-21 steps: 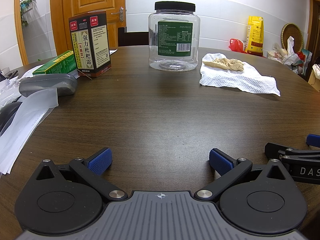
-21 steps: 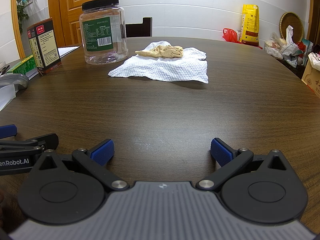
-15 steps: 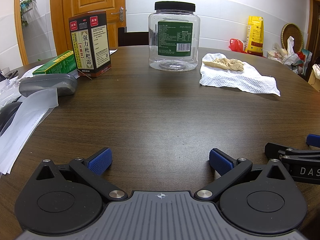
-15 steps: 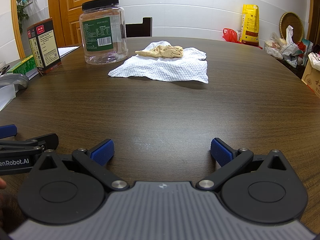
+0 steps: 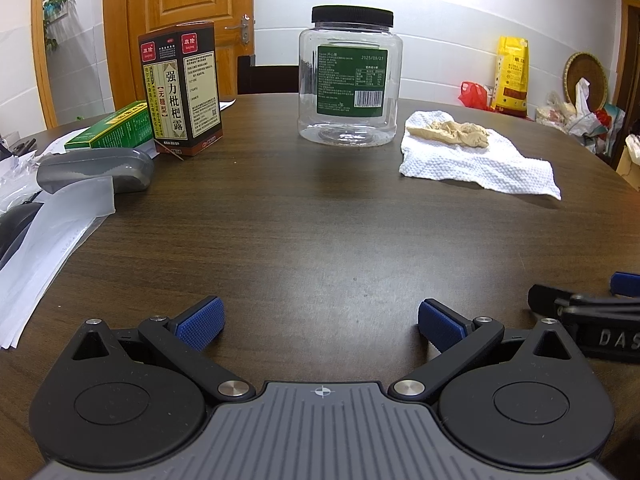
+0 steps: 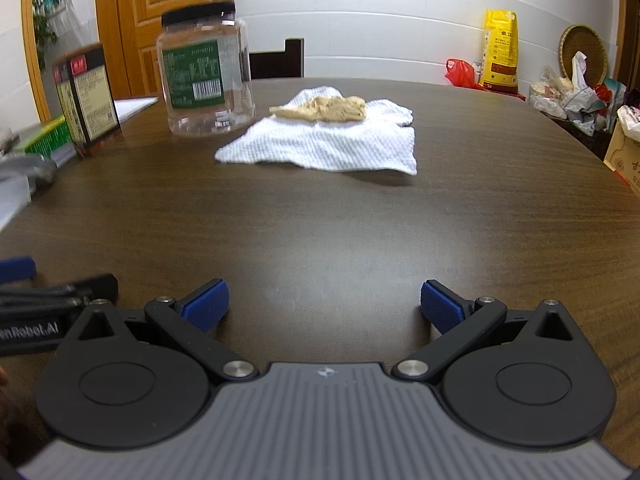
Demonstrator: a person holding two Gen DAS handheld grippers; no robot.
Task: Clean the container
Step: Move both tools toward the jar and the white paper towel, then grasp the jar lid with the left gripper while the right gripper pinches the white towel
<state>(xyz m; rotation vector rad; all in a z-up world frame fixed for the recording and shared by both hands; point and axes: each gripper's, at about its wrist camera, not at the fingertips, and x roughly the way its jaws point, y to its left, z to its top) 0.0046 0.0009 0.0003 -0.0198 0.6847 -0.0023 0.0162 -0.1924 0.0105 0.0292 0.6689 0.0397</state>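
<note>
Left wrist view: left gripper (image 5: pixel 320 320) low over the desk (image 5: pixel 320 220), fingers spread wide, nothing between them. Clear jar (image 5: pixel 350 80), black lid on, stands upright at the far side, white towel (image 5: pixel 476 160) just beside it. Right gripper (image 6: pixel 324 304) likewise spread, empty.

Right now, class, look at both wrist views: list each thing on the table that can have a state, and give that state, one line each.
jar: upright, black lid on, empty.
paper towel: spread flat, crumpled beige rag on it.
dark carton: standing upright, closed.
left hand-held gripper: open, holding nothing.
right hand-held gripper: open, holding nothing.
</note>
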